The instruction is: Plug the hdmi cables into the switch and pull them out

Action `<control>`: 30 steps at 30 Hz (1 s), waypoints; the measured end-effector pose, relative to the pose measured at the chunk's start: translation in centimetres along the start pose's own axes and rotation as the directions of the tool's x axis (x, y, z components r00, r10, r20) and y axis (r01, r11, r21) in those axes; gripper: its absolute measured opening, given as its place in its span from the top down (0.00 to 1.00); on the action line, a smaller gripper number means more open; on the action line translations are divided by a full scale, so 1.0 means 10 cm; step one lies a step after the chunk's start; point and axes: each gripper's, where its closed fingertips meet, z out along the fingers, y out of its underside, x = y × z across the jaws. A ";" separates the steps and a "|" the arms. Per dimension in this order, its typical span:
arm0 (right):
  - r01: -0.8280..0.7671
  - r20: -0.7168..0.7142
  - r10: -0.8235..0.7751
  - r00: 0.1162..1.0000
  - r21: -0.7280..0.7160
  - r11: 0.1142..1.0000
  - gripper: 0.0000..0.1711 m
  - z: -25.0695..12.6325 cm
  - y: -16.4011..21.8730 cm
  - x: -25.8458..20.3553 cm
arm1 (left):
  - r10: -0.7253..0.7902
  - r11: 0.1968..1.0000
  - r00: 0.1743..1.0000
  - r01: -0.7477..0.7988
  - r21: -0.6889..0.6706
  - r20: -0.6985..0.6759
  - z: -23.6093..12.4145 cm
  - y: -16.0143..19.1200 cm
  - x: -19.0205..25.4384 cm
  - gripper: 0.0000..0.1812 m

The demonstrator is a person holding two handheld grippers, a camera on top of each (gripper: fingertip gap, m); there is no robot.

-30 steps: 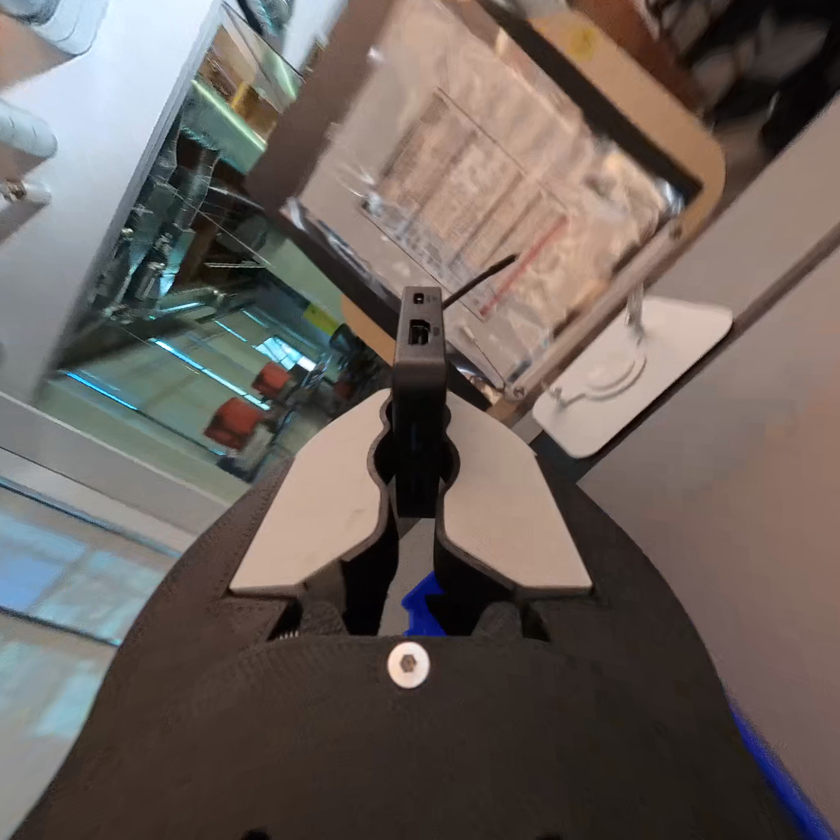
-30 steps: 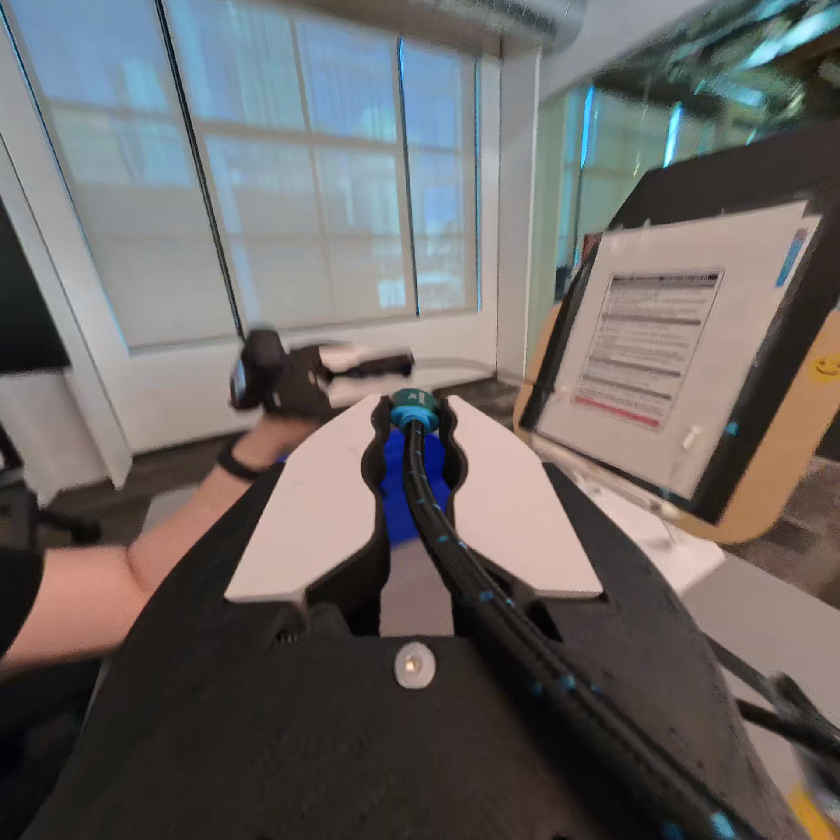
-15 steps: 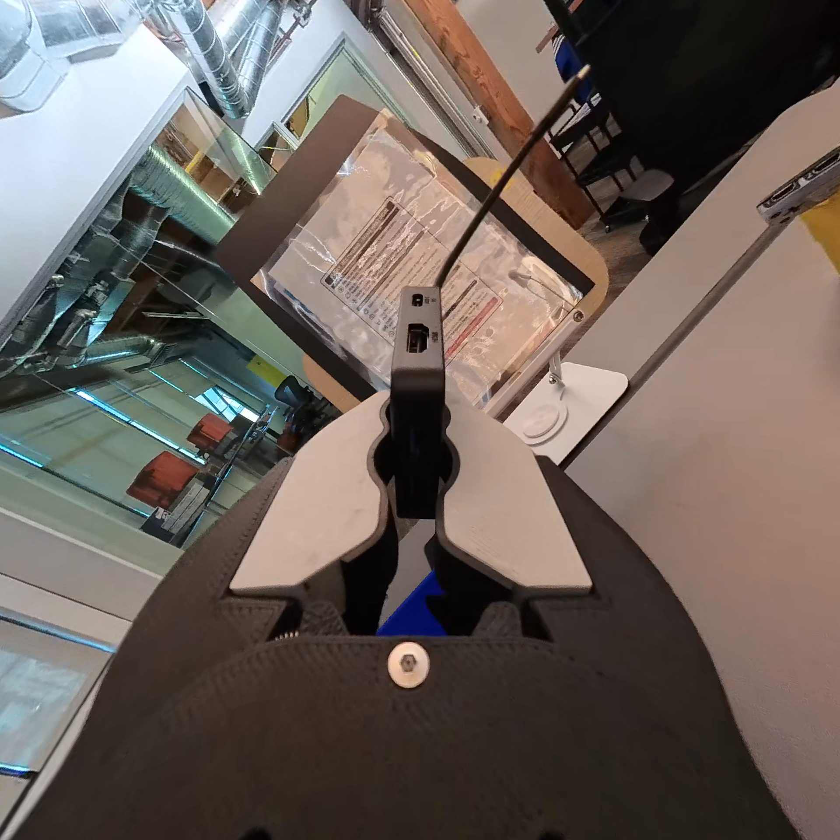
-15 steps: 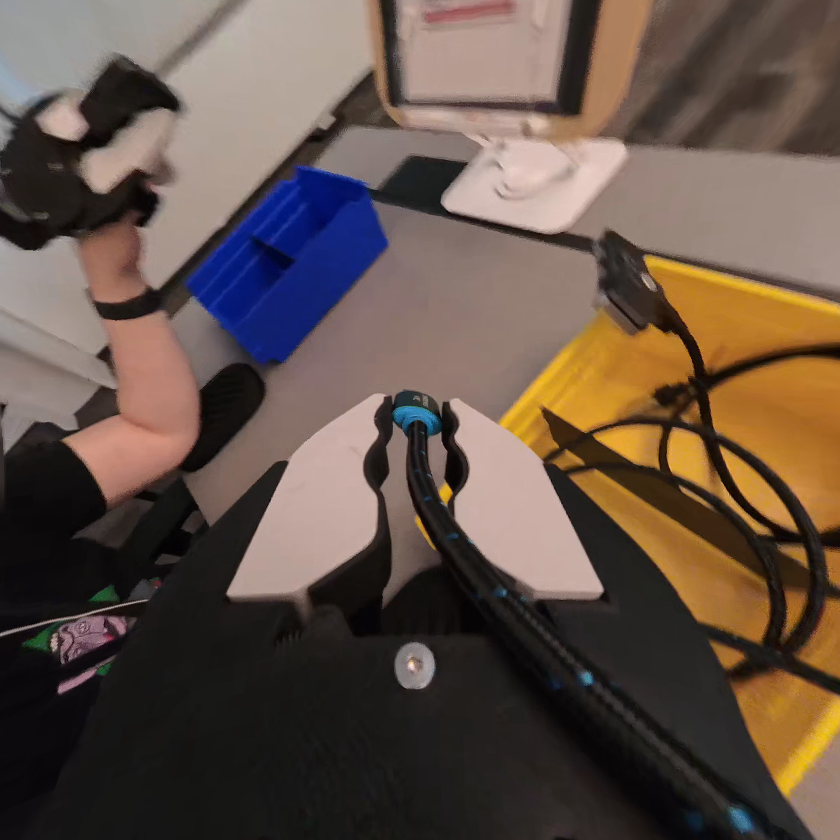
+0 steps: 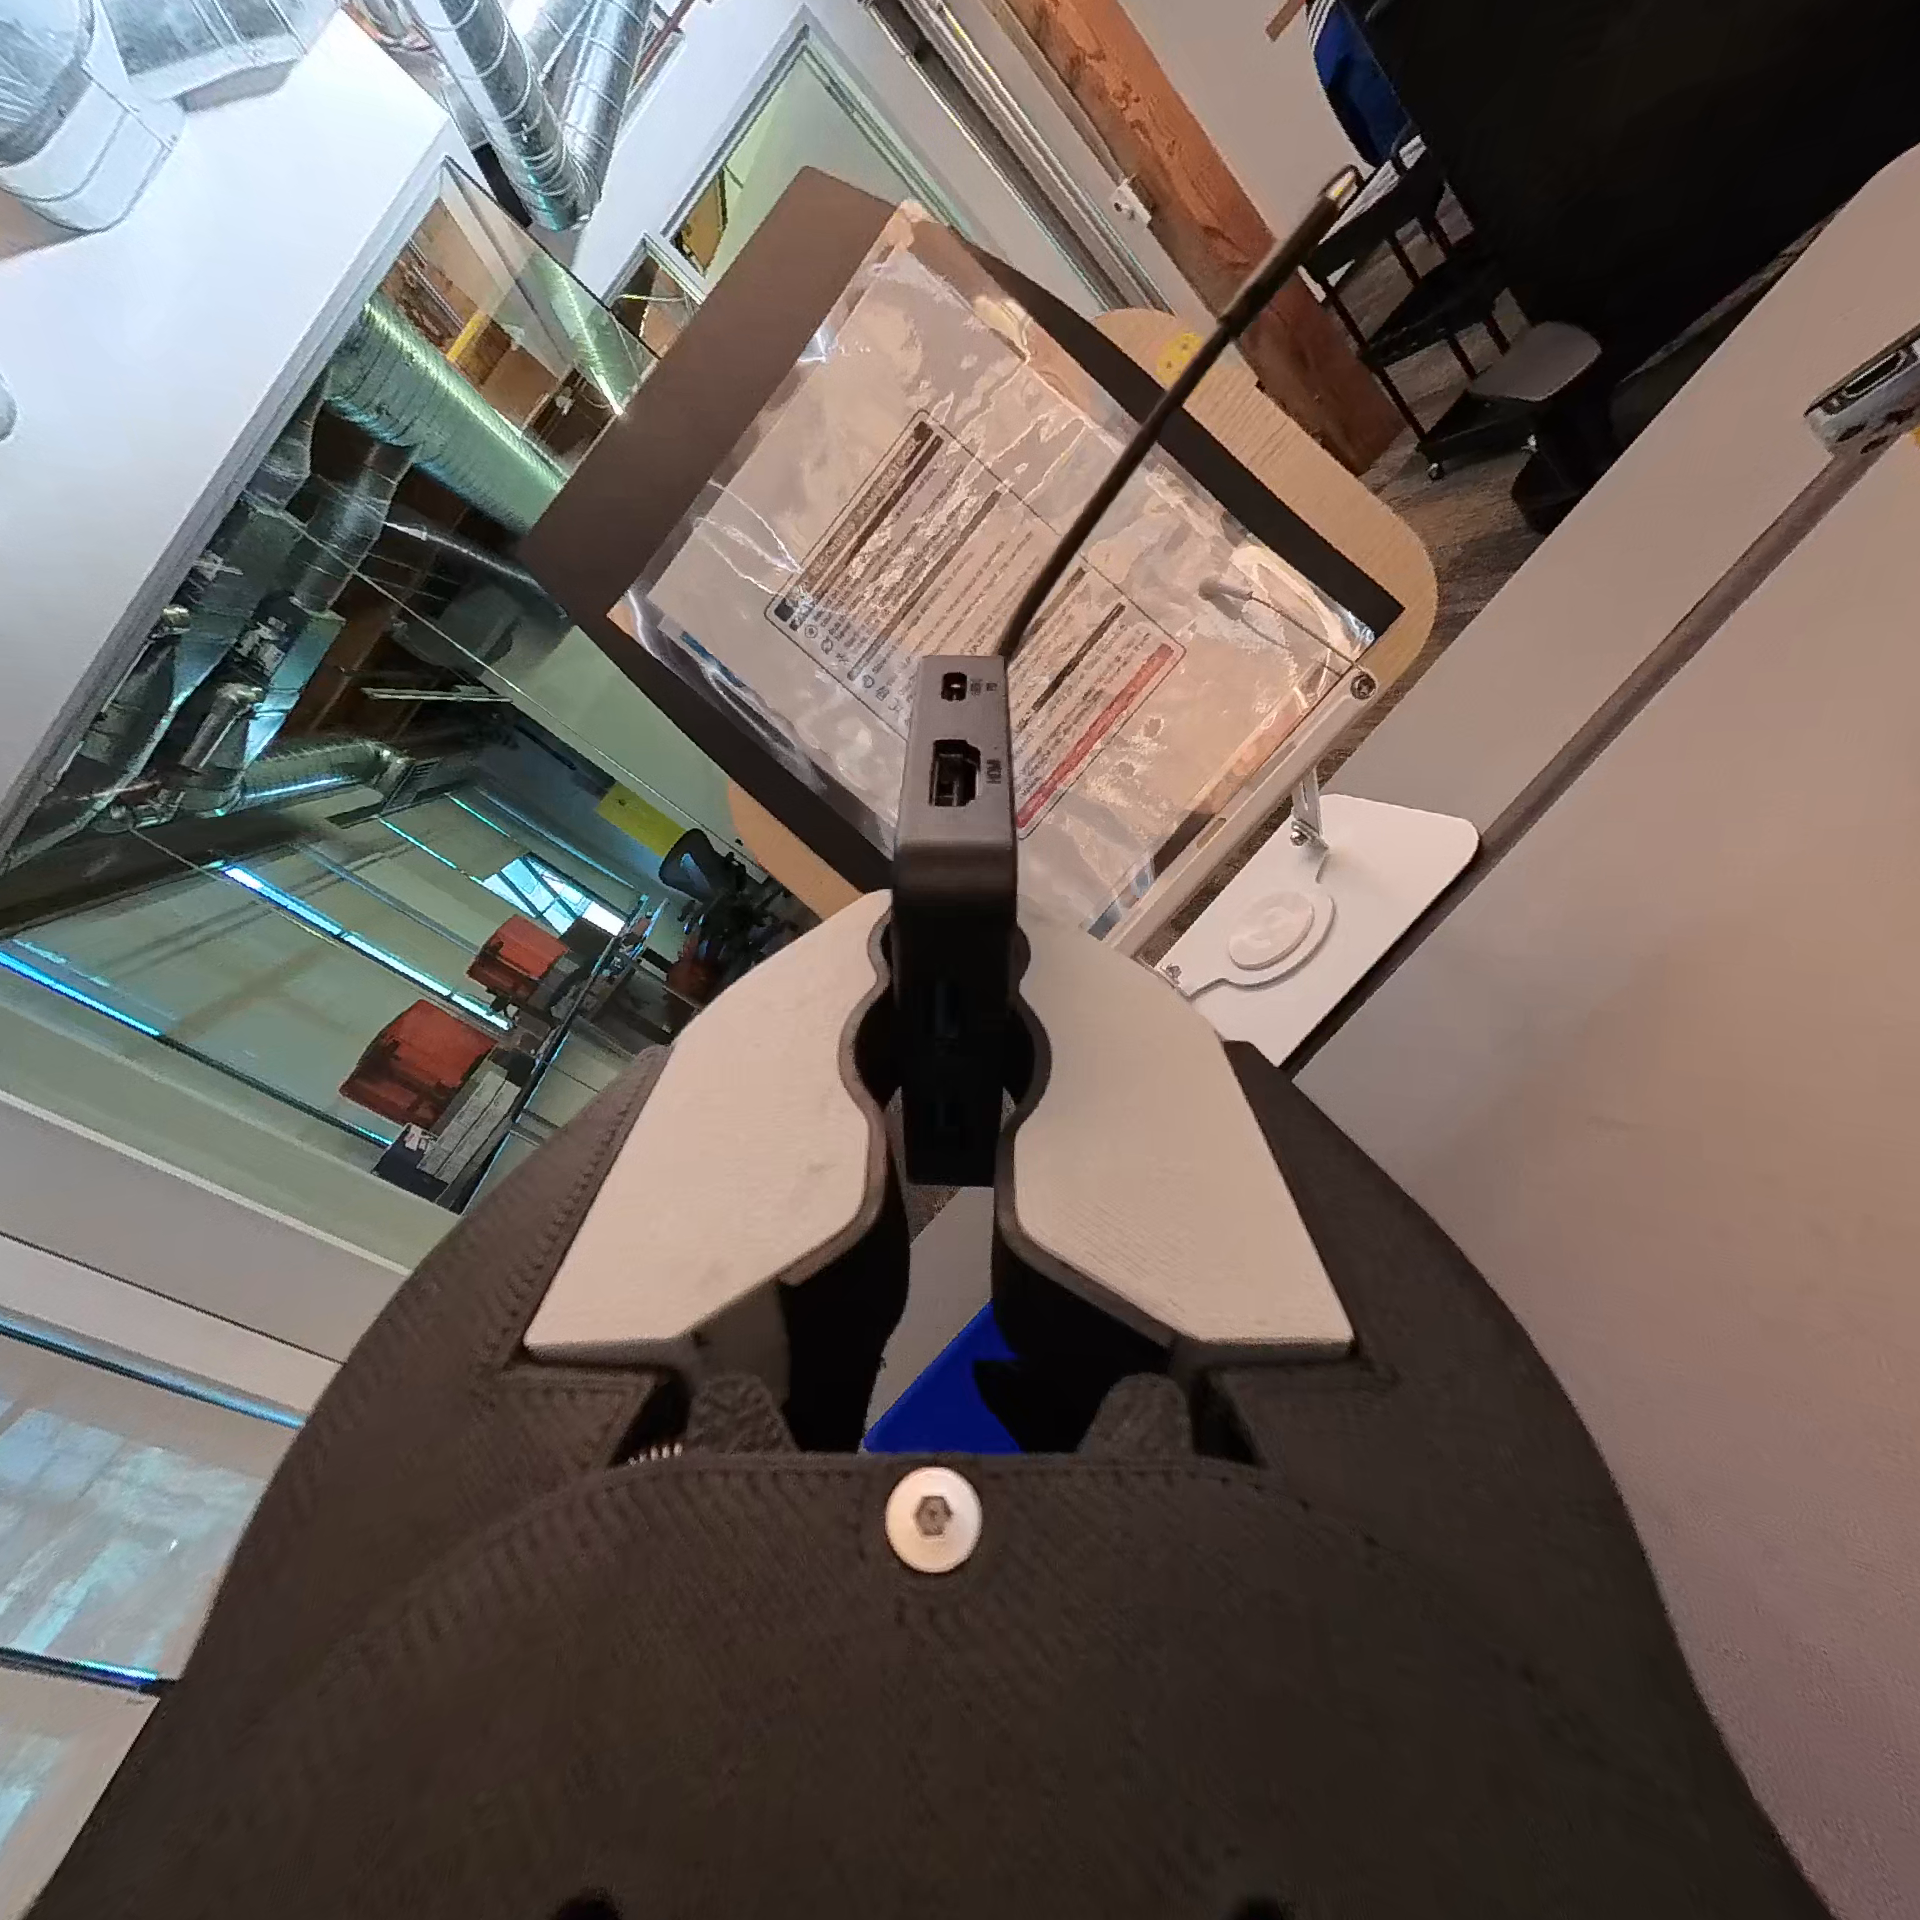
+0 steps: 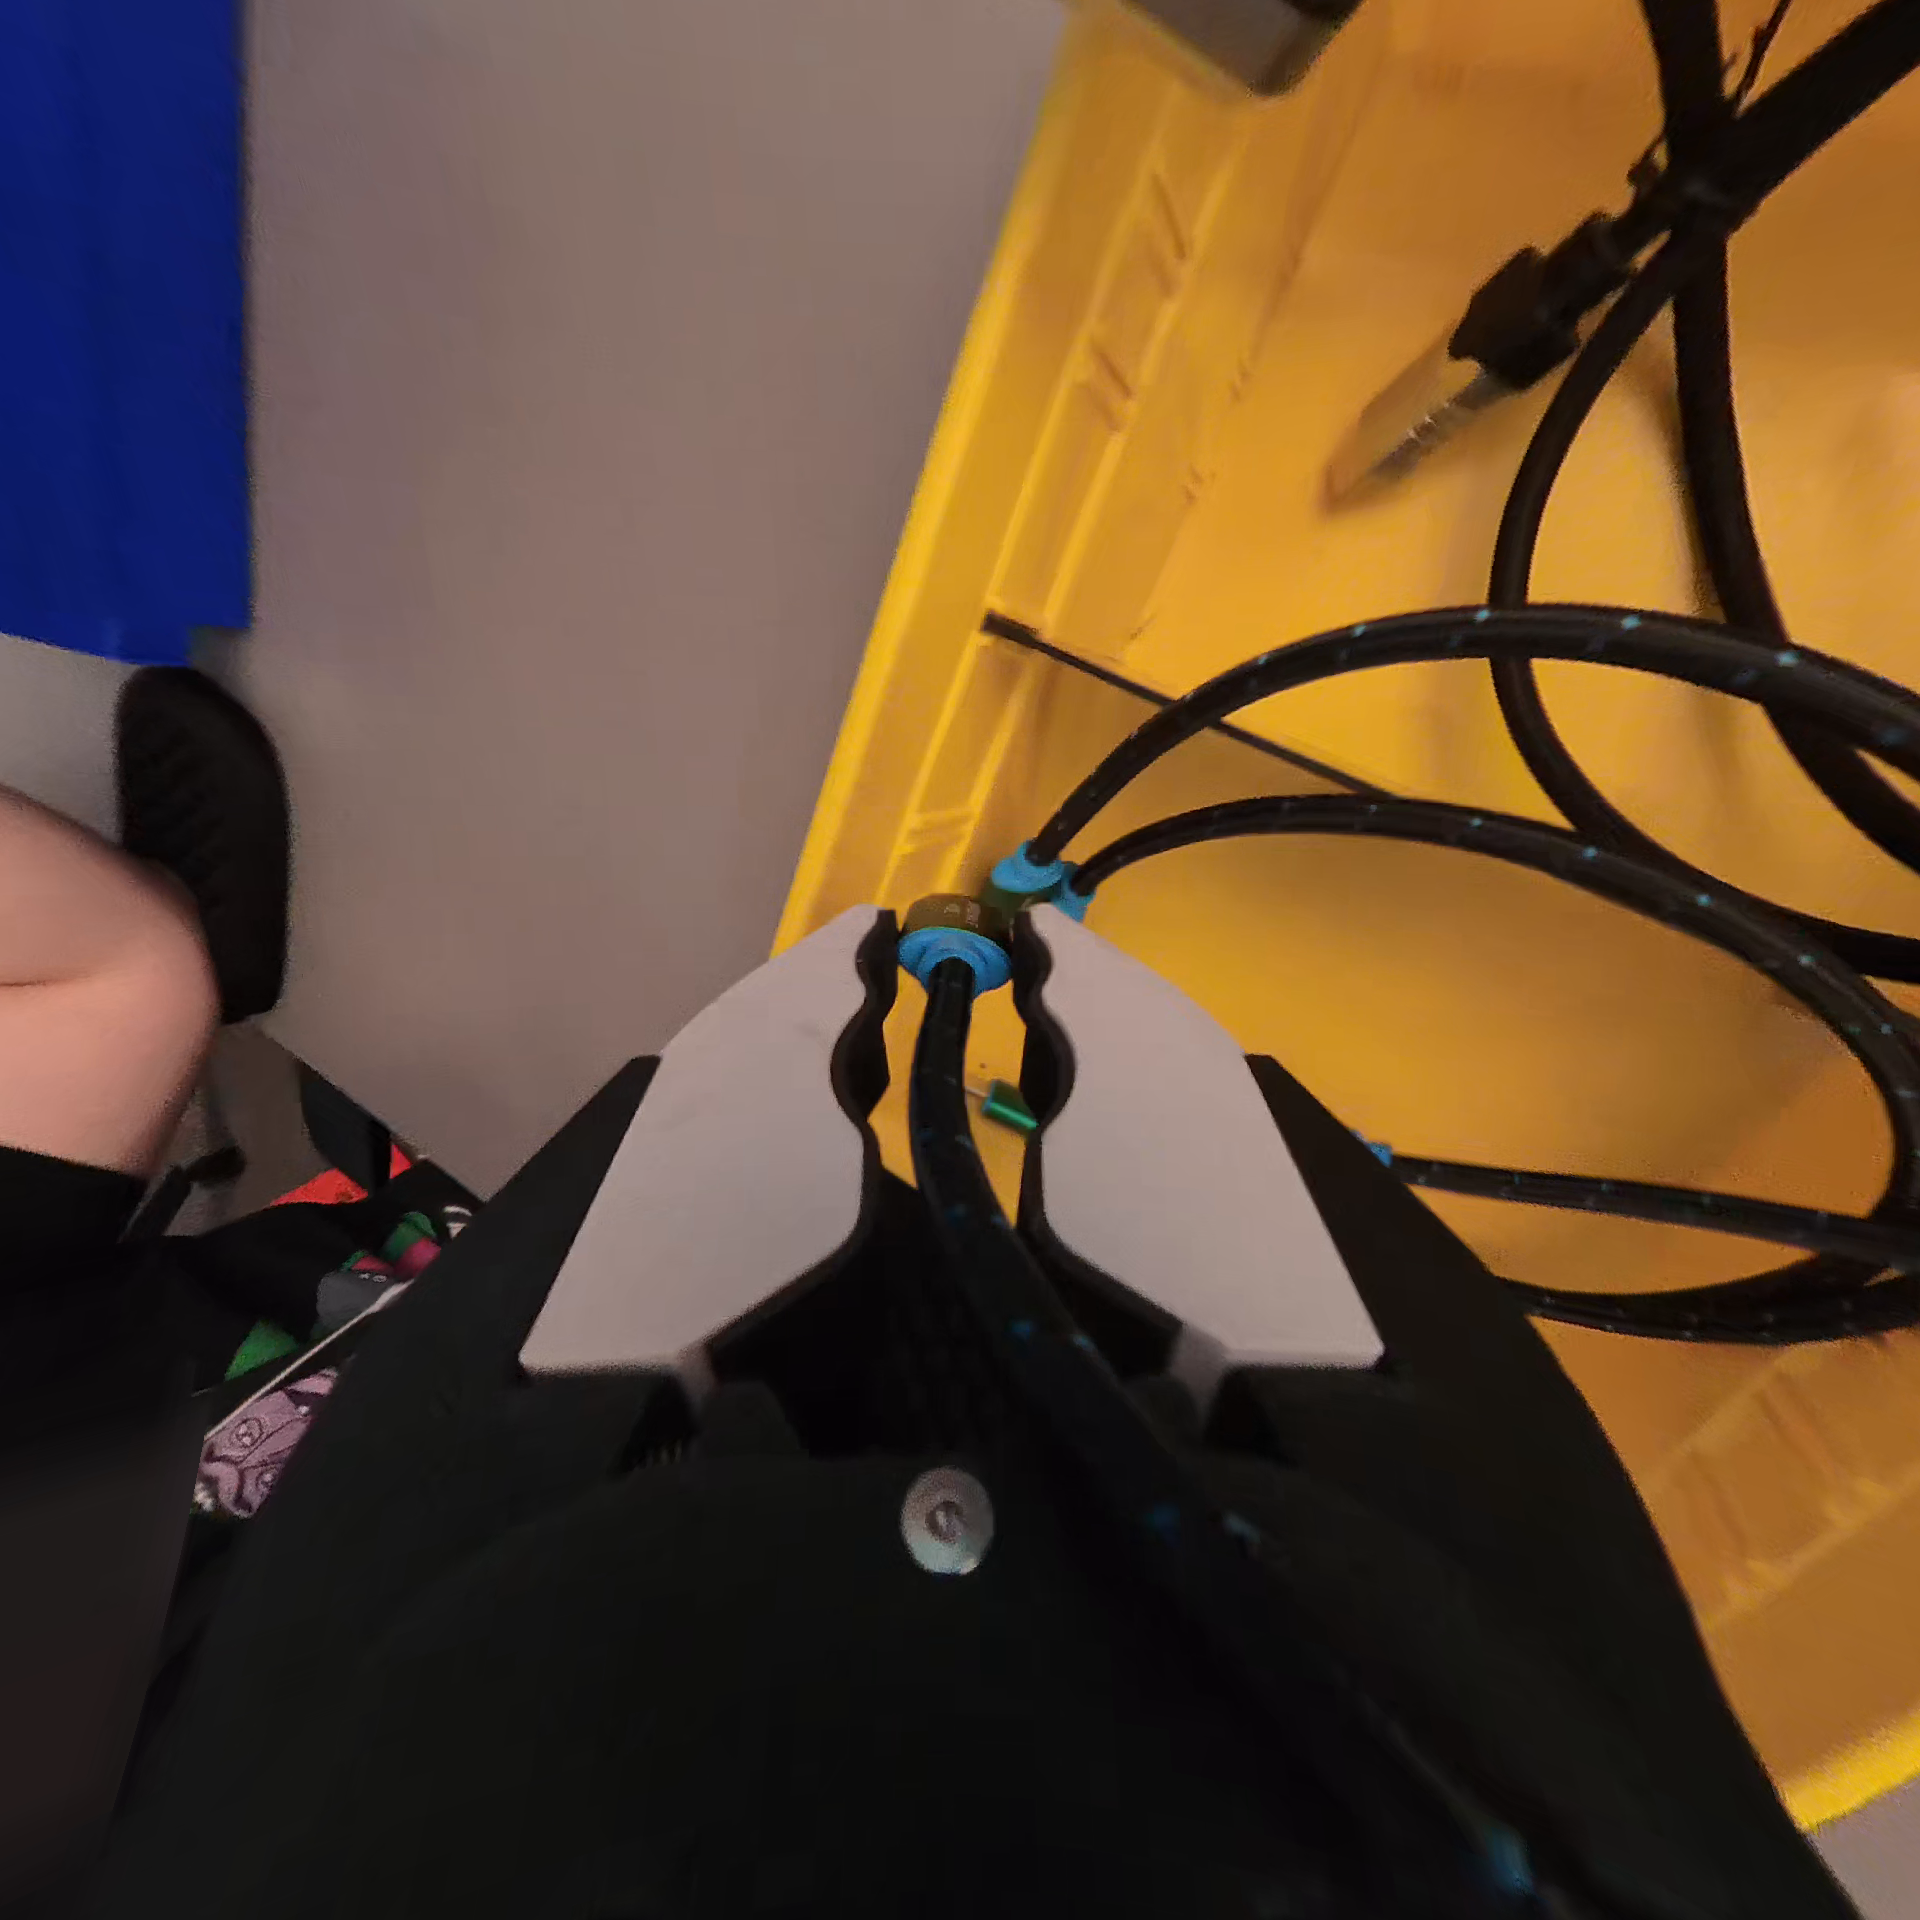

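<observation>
In the left wrist view, my left gripper (image 5: 954, 940) is shut on a black HDMI switch (image 5: 951, 831) and holds it upright in the air. An empty port on its edge faces the camera. A thin black lead (image 5: 1153, 405) rises from its top. In the right wrist view, my right gripper (image 6: 953, 935) is shut on the blue-collared plug (image 6: 951, 948) of a braided black HDMI cable (image 6: 966, 1164). It points down over the near edge of a yellow bin (image 6: 1039, 499). The plug's tip is hidden behind the fingers.
The yellow bin holds several coiled black cables (image 6: 1558, 831) and a loose plug with a metal end (image 6: 1455, 384). A blue bin (image 6: 114, 312) sits on the grey table (image 6: 571, 468). A person's arm (image 6: 83, 966) is at the left. A framed sheet on a white stand (image 5: 1340, 914) stands behind the switch. Left tips to right tips: about 45 cm.
My right gripper has swung down from pointing across the room to over the yellow bin, still holding the cable plug. My left gripper has tilted a little and still holds the switch.
</observation>
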 end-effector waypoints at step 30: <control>0.765 -0.666 -0.685 0.294 0.594 -0.249 0.74 -1.24 -0.53 -2.28 | 0.301 0.946 0.921 -0.255 0.201 -0.246 0.09 -0.43 1.04 0.93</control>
